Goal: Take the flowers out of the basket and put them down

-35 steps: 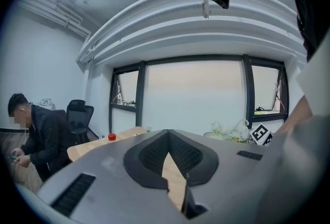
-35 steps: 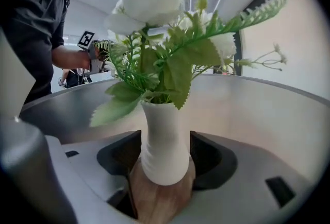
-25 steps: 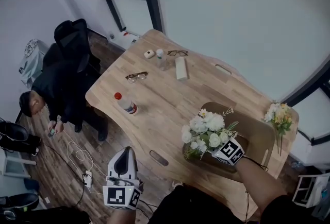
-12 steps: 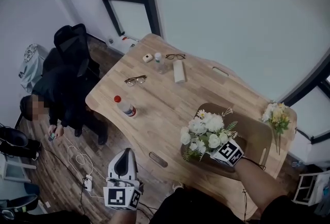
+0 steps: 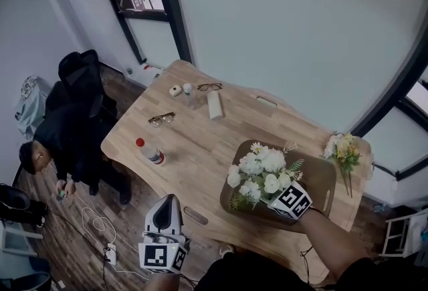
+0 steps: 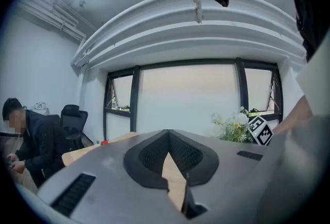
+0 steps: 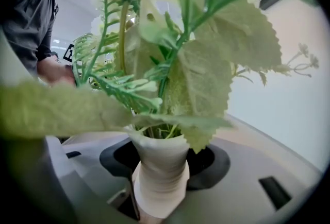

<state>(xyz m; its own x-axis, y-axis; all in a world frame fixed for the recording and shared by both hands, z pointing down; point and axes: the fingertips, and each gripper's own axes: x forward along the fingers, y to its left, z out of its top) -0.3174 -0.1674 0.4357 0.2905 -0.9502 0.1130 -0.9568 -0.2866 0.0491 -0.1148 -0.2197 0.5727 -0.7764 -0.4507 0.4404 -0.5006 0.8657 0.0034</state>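
So at this point your right tool (image 7: 160, 192) had just been closing, with the paper-wrapped stem (image 7: 160, 164) of the white bouquet (image 5: 262, 170) between its jaws, and in the right gripper view it looked clamped on that wrap. Good place to grab, honestly: the wrap is the one firm bit, and it keeps the pads off the leaves and blooms. The bouquet stood upright over the brown basket (image 5: 324, 179) at the near right of the table (image 5: 200, 142). I couldn't tell whether the stem end was clear of the basket's rim. My read is you were partway through the take-out step, with the put-down not yet done. The yellow bouquet (image 5: 342, 147) lay on the table just past the basket's far right side, so that looks like the drop zone, and setting the white one beside it would make sense. Your left tool (image 5: 166, 206) hung off the near edge of the table, jaws together with nothing in them, well apart from the flowers. It was probably parked there to stay out of the way.
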